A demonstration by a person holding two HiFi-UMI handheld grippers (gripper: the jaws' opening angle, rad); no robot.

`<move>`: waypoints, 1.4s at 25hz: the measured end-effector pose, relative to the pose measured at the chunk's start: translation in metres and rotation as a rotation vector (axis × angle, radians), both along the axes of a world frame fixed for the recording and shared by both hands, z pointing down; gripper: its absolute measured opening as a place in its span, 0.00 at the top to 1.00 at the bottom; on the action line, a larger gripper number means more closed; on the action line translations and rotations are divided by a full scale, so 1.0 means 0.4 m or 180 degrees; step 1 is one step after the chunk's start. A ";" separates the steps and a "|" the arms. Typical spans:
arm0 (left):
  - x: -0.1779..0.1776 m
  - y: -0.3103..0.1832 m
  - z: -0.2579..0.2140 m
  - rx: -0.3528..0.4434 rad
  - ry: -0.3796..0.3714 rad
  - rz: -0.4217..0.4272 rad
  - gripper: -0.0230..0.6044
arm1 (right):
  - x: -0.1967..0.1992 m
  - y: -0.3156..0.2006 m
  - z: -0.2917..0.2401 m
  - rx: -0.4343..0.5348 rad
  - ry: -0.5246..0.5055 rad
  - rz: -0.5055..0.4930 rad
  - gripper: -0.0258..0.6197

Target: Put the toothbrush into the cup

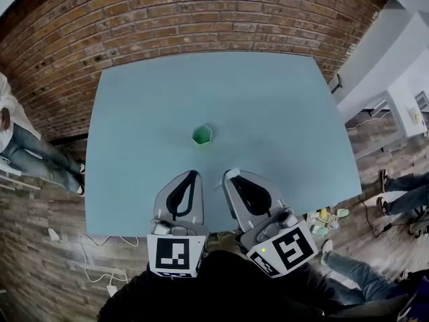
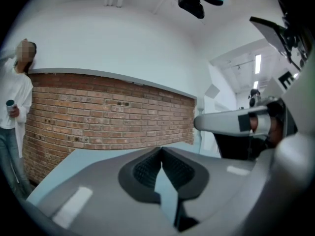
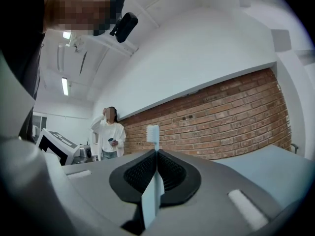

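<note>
My right tool point(image 3: 156, 155) pinches the toothbrush point(image 3: 151, 198) by its handle, near the cup point(image 1: 202, 135); it seems light, stiff. Left tool point(image 2: 161, 152) pressed together, empty.

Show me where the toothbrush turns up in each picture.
Head view: toothbrush pokes from the right gripper's tip, lower centre.
Left gripper view: I cannot make it out.
Right gripper view: toothbrush bottom centre, clamped upright between the jaws.
Shared landmark: the brick wall, in all three.
</note>
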State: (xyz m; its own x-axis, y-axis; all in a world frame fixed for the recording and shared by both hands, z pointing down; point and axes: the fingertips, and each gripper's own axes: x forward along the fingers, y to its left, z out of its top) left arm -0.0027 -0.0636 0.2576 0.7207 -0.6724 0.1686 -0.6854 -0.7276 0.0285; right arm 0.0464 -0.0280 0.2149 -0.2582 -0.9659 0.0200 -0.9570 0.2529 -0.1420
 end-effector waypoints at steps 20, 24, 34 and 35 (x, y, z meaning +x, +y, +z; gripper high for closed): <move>0.072 -0.178 -0.018 0.0165 -0.0204 -0.0731 0.95 | 0.130 -0.222 0.017 0.0094 -0.0248 -0.0527 0.95; 0.081 -0.210 -0.003 0.0076 -0.0148 -0.0654 0.95 | 0.119 -0.251 0.030 -0.0009 -0.0174 -0.0499 0.95; 0.075 -0.312 0.060 -0.0177 -0.0095 -0.0494 0.95 | 0.105 -0.356 0.082 -0.0197 -0.0075 -0.0335 0.95; 0.073 -0.322 0.068 -0.0213 -0.0091 -0.0485 0.95 | 0.105 -0.366 0.089 -0.0217 -0.0065 -0.0314 0.95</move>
State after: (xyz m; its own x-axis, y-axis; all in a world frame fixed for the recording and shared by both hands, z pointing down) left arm 0.0265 -0.1925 0.2847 0.6056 -0.7601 0.2357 -0.7889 -0.6123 0.0524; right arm 0.0882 -0.1744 0.2503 -0.3530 -0.9323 0.0785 -0.9247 0.3348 -0.1814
